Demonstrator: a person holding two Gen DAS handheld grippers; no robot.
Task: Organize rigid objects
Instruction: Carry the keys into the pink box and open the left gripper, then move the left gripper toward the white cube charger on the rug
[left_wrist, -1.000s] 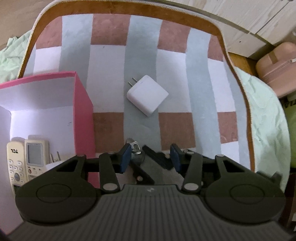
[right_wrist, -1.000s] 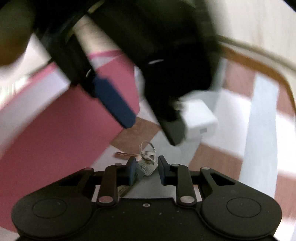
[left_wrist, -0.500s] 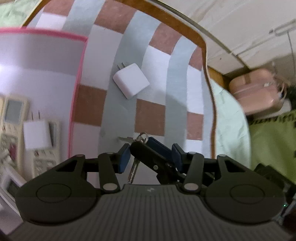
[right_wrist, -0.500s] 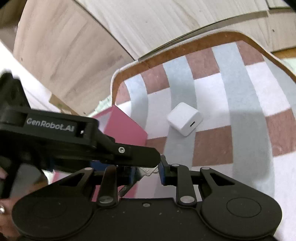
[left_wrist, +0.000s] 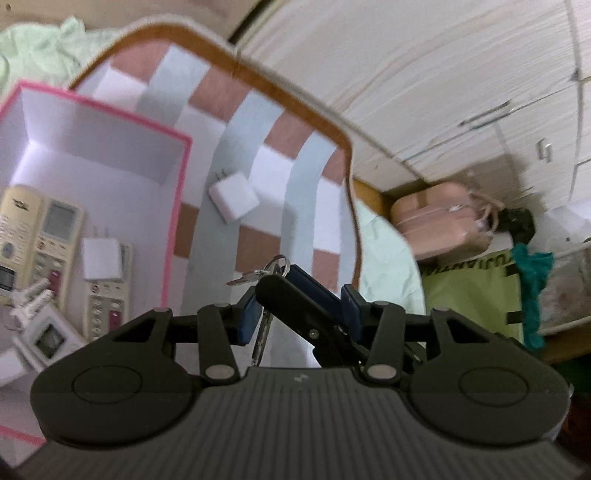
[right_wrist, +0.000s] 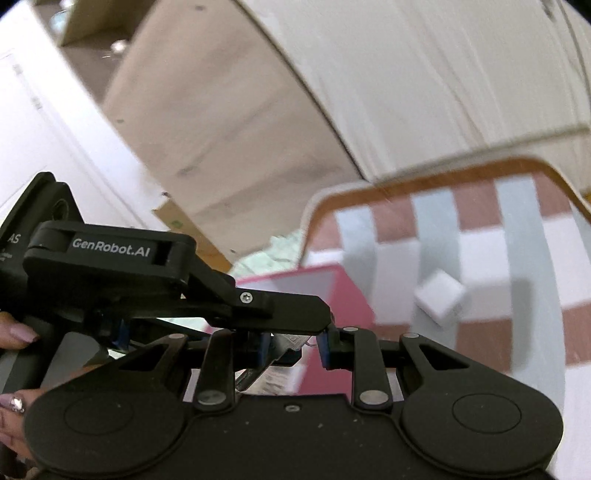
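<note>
A bunch of keys (left_wrist: 264, 291) on a ring hangs in the air between both grippers. My right gripper (right_wrist: 293, 343) is shut on the keys (right_wrist: 286, 345); its fingers (left_wrist: 306, 291) reach across the left wrist view. My left gripper (left_wrist: 299, 312) is open around them, empty, and shows at the left of the right wrist view (right_wrist: 258, 314). The pink box (left_wrist: 177, 192) with white walls is at the left and holds remote controls (left_wrist: 40, 232), a white charger (left_wrist: 101, 258) and more. A white plug adapter (left_wrist: 232, 195) lies on the checked mat (left_wrist: 295, 192).
The mat lies on a pale green sheet (left_wrist: 388, 258). A pink case (left_wrist: 439, 225) and a green bag (left_wrist: 469, 291) stand at the right, by white cabinet doors (left_wrist: 461, 74). A wooden panel (right_wrist: 221, 110) is behind the box.
The keys were on the mat a second ago; my right gripper has lifted them clear. Both grippers have risen and swung, so the box interior and the room now show.
</note>
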